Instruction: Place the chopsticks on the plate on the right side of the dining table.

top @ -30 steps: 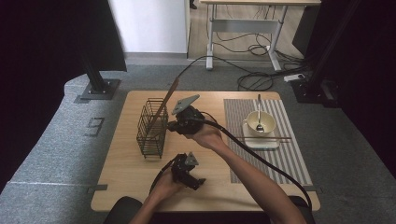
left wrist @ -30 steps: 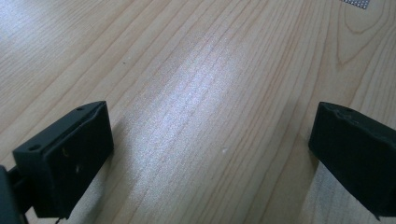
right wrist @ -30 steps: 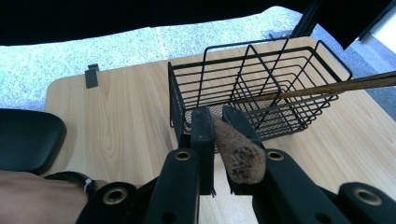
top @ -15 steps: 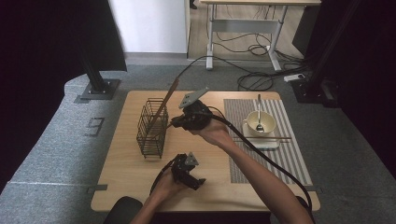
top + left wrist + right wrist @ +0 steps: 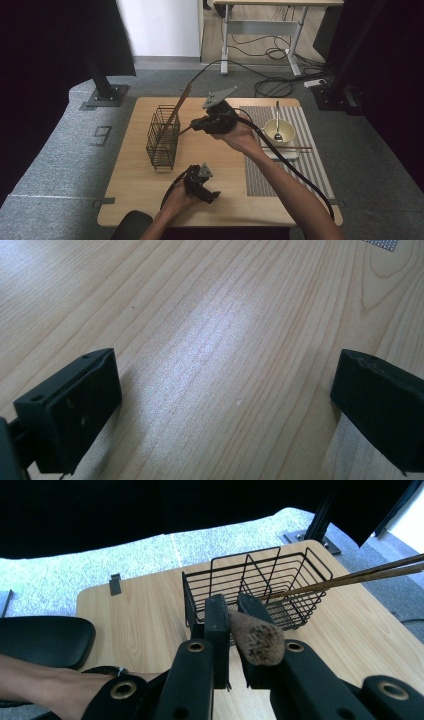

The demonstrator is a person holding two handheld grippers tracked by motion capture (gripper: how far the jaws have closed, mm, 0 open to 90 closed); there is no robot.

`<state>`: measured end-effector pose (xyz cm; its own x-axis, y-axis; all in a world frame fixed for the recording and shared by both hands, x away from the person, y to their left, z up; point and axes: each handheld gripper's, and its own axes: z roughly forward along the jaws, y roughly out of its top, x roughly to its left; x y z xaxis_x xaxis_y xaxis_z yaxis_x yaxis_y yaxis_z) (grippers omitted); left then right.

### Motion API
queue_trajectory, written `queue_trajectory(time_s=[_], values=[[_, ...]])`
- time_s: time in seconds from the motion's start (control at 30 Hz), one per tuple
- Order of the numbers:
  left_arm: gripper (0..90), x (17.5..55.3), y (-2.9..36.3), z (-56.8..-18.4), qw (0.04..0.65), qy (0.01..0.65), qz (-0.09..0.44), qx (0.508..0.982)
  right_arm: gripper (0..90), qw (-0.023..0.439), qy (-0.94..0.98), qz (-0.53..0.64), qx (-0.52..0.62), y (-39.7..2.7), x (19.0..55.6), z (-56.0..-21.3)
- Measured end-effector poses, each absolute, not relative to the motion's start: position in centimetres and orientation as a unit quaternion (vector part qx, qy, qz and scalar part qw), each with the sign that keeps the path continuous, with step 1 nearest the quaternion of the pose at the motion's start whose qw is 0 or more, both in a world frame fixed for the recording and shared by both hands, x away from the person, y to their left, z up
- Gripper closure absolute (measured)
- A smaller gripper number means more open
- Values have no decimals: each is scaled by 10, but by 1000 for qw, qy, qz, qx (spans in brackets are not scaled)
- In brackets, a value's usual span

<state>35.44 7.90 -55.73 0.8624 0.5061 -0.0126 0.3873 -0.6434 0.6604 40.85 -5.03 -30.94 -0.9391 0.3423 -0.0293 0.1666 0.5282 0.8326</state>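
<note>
A black wire basket (image 5: 162,137) stands on the left half of the wooden table (image 5: 225,210). A pair of long brown chopsticks (image 5: 180,102) leans out of it toward the far side. My right gripper (image 5: 194,125) hovers just right of the basket's top, pointing at it. In the right gripper view this gripper (image 5: 231,605) is shut on a short brown wooden stick (image 5: 255,635), whose rough end faces the camera. The basket (image 5: 260,580) and chopsticks (image 5: 360,576) lie beyond it. My left gripper (image 5: 210,192) rests low near the front edge. Its jaws (image 5: 225,410) stand wide apart over bare wood.
A striped grey placemat (image 5: 260,175) covers the table's right side. On it sits a cream bowl (image 5: 279,131) with a spoon, on a white tray, with a thin stick (image 5: 295,147) lying across the tray. The right gripper's black cable (image 5: 295,170) trails along the forearm.
My right gripper has risen and drifted a little right, away from the basket top, still shut on the stick. The left gripper has stayed put.
</note>
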Motion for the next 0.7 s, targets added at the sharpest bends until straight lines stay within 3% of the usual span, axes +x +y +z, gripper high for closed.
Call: queue_trajectory(time_s=[0.7], values=[[11,350,74,-556,335,256,90,902,823,98,857,475,176,-105,400,-295]])
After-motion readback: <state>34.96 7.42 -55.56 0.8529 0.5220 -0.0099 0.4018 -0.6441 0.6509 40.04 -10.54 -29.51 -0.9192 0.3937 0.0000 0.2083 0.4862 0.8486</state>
